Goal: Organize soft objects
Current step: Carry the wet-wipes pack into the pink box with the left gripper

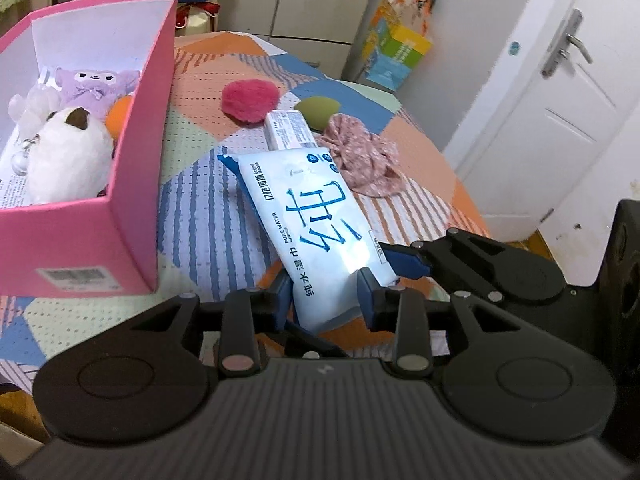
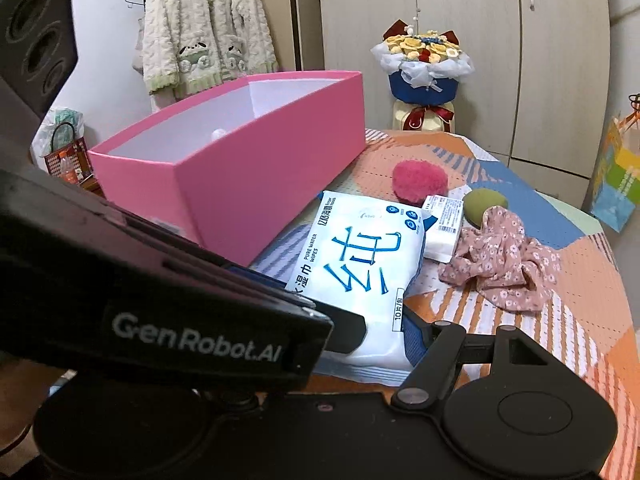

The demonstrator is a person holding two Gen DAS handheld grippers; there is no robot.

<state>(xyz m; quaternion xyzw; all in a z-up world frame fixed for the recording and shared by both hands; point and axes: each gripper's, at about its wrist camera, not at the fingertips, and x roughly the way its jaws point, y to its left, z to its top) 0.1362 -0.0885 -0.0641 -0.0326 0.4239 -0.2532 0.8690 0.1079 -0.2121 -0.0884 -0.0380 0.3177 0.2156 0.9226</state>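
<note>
A white and blue wet wipes pack (image 1: pixel 316 220) (image 2: pixel 360 268) hangs tilted above the patchwork tablecloth (image 1: pixel 192 196). My left gripper (image 1: pixel 325 300) is shut on its near end, blue pads on both sides. My right gripper (image 1: pixel 396 264) (image 2: pixel 368 344) grips the pack's right edge; one blue pad presses on it, while the other finger is hidden behind the left gripper's body (image 2: pixel 160 300). The pink box (image 1: pixel 136 160) (image 2: pixel 260 184) at left holds a white plush (image 1: pixel 68 168) and a purple plush (image 1: pixel 96 84). Beyond lie a pink pompom (image 1: pixel 250 100) (image 2: pixel 419 182), green sponge (image 1: pixel 318 108), tissue pack (image 1: pixel 290 130) and floral cloth (image 1: pixel 364 160) (image 2: pixel 504 260).
The round table's edge (image 1: pixel 460 184) curves away at right, with a white door (image 1: pixel 560 100) and a colourful paper bag (image 1: pixel 396 52) beyond. A flower bouquet (image 2: pixel 424 64) stands behind the table. A fluffy cardigan (image 2: pixel 208 28) hangs at the back left near wardrobes.
</note>
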